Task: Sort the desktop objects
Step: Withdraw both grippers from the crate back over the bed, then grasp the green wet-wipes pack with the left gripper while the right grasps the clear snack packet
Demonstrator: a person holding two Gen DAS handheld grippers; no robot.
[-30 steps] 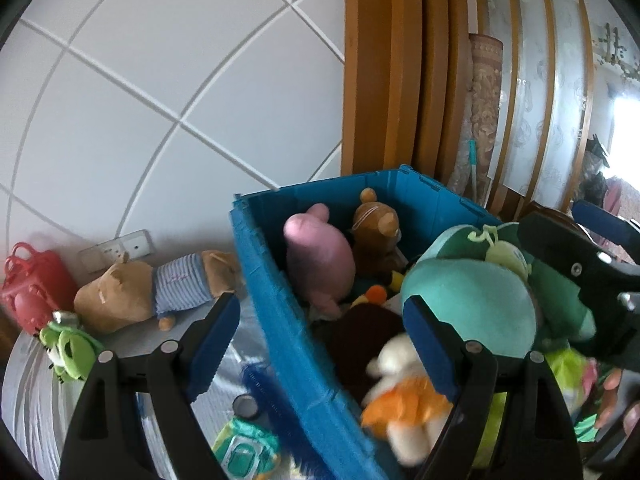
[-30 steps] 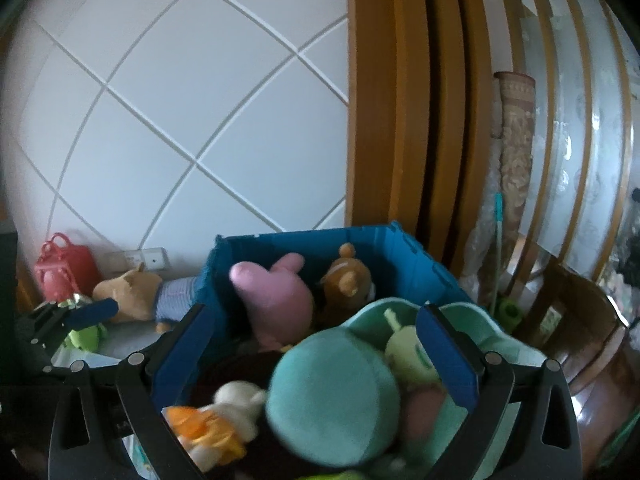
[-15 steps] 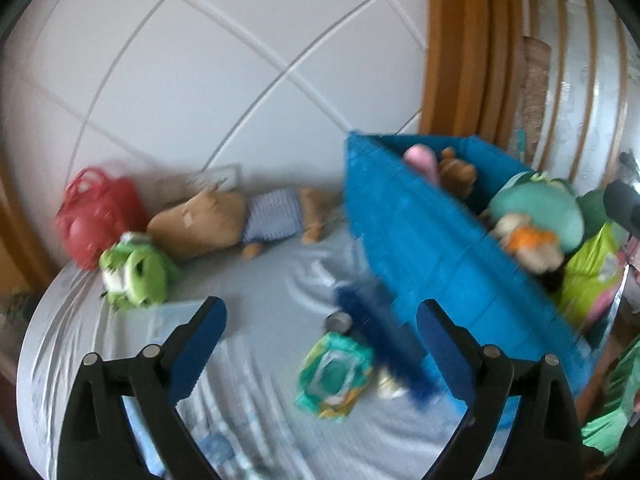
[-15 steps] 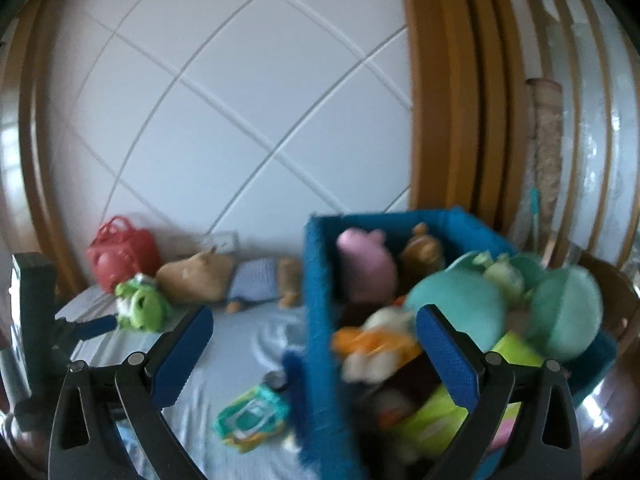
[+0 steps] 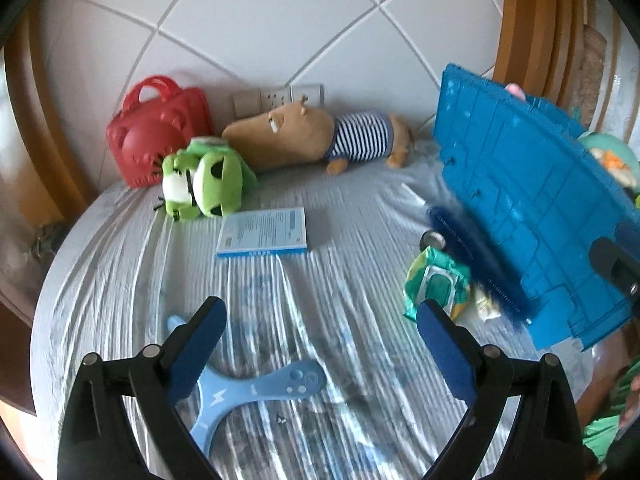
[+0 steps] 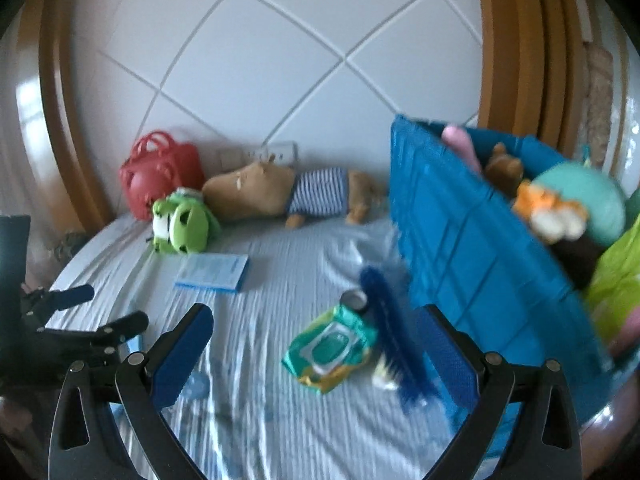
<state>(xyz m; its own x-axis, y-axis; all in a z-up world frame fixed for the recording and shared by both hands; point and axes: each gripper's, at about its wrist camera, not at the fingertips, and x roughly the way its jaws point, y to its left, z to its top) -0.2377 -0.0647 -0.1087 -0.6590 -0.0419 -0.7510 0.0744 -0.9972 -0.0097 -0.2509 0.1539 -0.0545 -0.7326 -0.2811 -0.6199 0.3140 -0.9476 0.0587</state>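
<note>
Left gripper (image 5: 320, 336): your jaws stand wide with nothing between them (they have just been opening), over a light-blue flat toy (image 5: 256, 394).
Right gripper (image 6: 316, 340): yours gapes too, empty, above the green wipes pack (image 6: 330, 346).
Blue bin (image 6: 472, 256): right side, stuffed with plush.
Booklet (image 5: 264, 232): mid-cloth, near the green frog plush (image 5: 204, 178).

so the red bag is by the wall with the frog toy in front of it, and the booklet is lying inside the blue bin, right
Not quite. The booklet lies flat on the grey sheet, out in the open, well left of the blue bin, as the left wrist view shows. The red bag is by the wall with the frog toy in front.
</note>
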